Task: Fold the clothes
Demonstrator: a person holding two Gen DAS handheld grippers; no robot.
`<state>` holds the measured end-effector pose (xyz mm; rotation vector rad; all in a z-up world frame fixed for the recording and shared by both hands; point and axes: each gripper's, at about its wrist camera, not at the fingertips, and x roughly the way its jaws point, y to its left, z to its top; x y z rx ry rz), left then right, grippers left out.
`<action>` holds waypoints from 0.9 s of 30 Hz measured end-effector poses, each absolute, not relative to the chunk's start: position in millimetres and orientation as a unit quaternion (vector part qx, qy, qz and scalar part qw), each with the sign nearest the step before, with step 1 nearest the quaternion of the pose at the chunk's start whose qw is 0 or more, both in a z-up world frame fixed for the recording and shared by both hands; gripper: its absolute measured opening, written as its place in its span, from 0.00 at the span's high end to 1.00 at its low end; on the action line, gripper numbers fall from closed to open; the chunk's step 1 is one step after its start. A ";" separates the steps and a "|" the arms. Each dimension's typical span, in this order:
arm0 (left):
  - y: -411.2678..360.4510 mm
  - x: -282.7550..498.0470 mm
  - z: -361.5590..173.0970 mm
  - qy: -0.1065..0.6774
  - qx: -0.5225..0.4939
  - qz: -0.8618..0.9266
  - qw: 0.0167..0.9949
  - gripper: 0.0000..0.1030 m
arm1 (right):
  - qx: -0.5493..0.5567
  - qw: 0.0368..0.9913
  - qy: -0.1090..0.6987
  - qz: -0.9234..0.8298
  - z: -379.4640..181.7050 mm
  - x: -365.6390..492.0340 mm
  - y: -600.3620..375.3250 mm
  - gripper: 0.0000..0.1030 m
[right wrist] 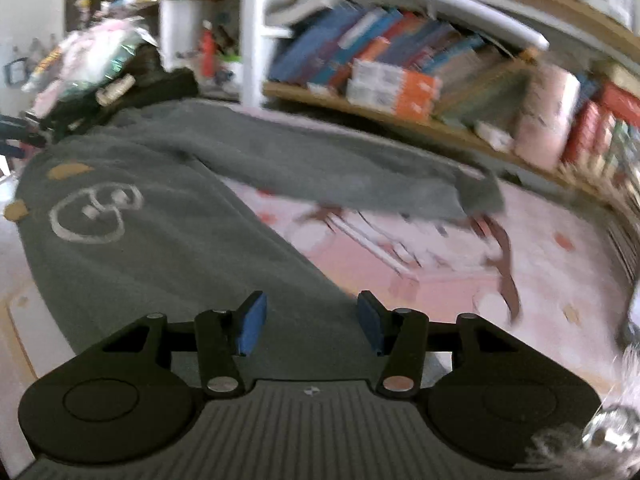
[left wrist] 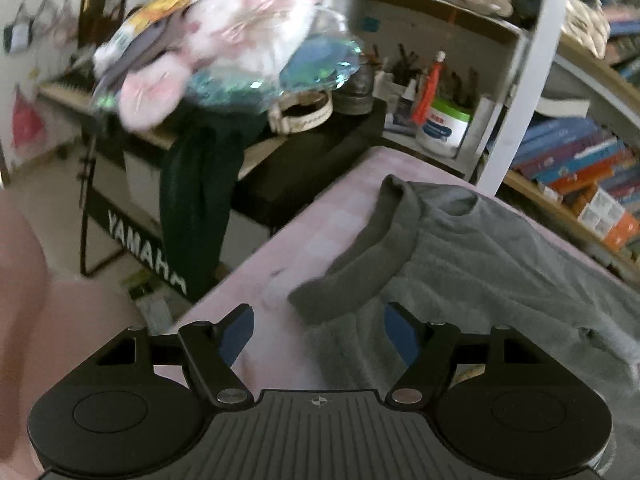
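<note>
A grey knitted sweater (right wrist: 168, 248) with a white outline drawing and small tan patches on its front lies spread on a pink patterned bedsheet (right wrist: 460, 280). Seen from the left wrist, its darker ribbed collar (left wrist: 360, 252) curls up near the sheet's edge. From the right wrist view, one sleeve (right wrist: 340, 176) stretches away from the body across the sheet toward the bookshelf (right wrist: 420, 112), and its cuff end is rumpled.

The left gripper (left wrist: 318, 334) hovers just at the collar with its blue-padded fingers (left wrist: 236, 336) spread wide; cloth lies below the gap, but the pads press on nothing. The right gripper (right wrist: 308, 326) is over the sweater's lower body, its jaws apart, and the blue pads do not pinch the fabric.

Beyond the collar, past the sheet's edge, stands a black Yamaha keyboard stand (left wrist: 132, 240) with a dark green cloth (left wrist: 200, 192) draped over it and a heap of pink and white soft things in clear wrap (left wrist: 224, 40) above. The wooden bookshelf behind the sleeve is packed with colourful books (right wrist: 380, 60). Both views are blurred.
</note>
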<state>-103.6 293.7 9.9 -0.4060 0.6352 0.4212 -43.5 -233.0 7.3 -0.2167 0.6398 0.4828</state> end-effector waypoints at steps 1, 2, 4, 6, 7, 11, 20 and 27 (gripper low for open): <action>296.2 -104.8 7.3 0.308 -0.212 0.202 0.905 0.29 | -0.103 0.914 0.316 0.234 4.4 -46.1 -236.6 0.54; 298.6 -106.0 4.8 0.308 -0.228 0.200 0.902 0.29 | -0.097 0.914 0.316 0.236 2.7 -50.3 -239.2 0.54; 299.3 -104.1 -1.4 0.309 -0.247 0.194 0.898 0.29 | -0.089 0.915 0.316 0.236 1.7 -57.0 -242.1 0.54; 295.6 -100.3 -4.0 0.303 -0.250 0.190 0.900 0.30 | -0.086 0.916 0.314 0.235 1.4 -62.0 -242.4 0.54; 293.7 -98.3 -5.2 0.301 -0.250 0.188 0.901 0.31 | -0.086 0.916 0.314 0.234 1.1 -64.6 -243.2 0.54; 293.4 -93.5 -11.9 0.285 -0.293 0.162 0.898 0.60 | -0.079 0.916 0.316 0.234 0.6 -70.2 -246.1 0.54; 312.2 -129.8 14.2 0.170 -0.357 0.143 0.907 0.92 | -0.074 0.915 0.316 0.240 -0.3 -69.8 -244.9 0.53; 307.8 -97.7 -4.5 0.291 -0.242 0.189 0.906 0.75 | -0.085 0.914 0.308 0.248 2.1 -69.3 -240.1 0.51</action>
